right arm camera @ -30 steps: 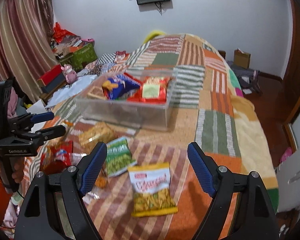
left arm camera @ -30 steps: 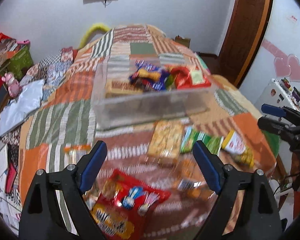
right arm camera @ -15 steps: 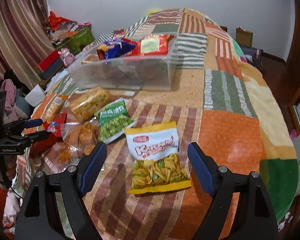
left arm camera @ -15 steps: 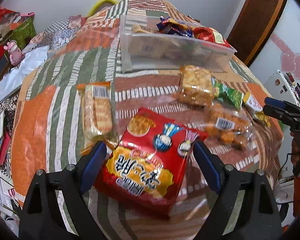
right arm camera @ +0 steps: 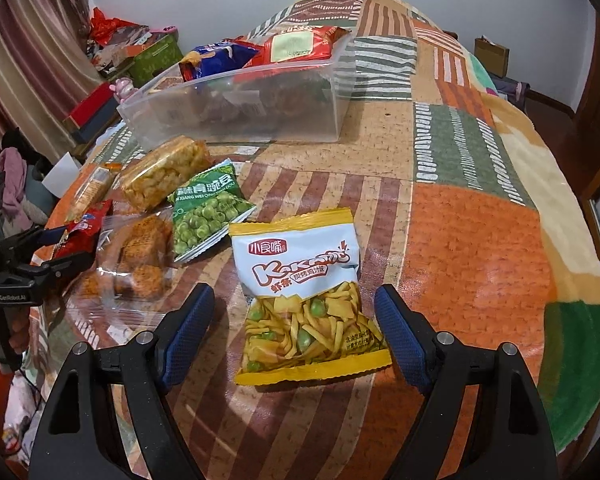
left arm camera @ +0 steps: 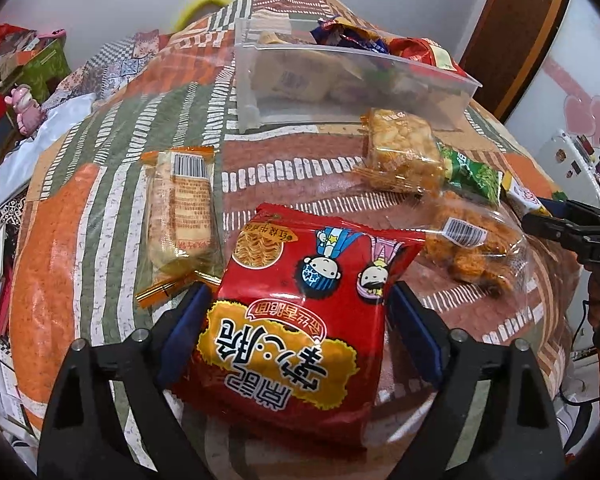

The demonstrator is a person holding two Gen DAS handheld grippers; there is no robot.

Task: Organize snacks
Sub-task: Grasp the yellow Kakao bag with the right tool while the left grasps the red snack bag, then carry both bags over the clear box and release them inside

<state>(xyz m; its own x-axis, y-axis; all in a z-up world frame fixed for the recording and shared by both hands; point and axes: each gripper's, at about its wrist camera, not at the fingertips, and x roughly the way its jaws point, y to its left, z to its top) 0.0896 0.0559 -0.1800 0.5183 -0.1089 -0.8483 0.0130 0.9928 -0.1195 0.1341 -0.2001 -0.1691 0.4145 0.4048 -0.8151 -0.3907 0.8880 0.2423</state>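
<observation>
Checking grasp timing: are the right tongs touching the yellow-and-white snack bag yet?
Apart. Right wrist view: the right tongs straddle the yellow-and-white snack bag with quilt visible between each pad and the bag's edges.

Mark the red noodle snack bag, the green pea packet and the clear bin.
red noodle snack bag (left arm camera: 300, 300): left wrist view, middle of its front.
green pea packet (right arm camera: 206, 212): right wrist view, printed peas.
clear bin (right arm camera: 260, 112): right wrist view, near wall.

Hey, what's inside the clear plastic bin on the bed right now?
The clear bin holds a blue snack bag and a red bag poking above its rim, plus pale wrapped packs seen through the wall. Anything beneath them is covered and blurred by the plastic.
</observation>
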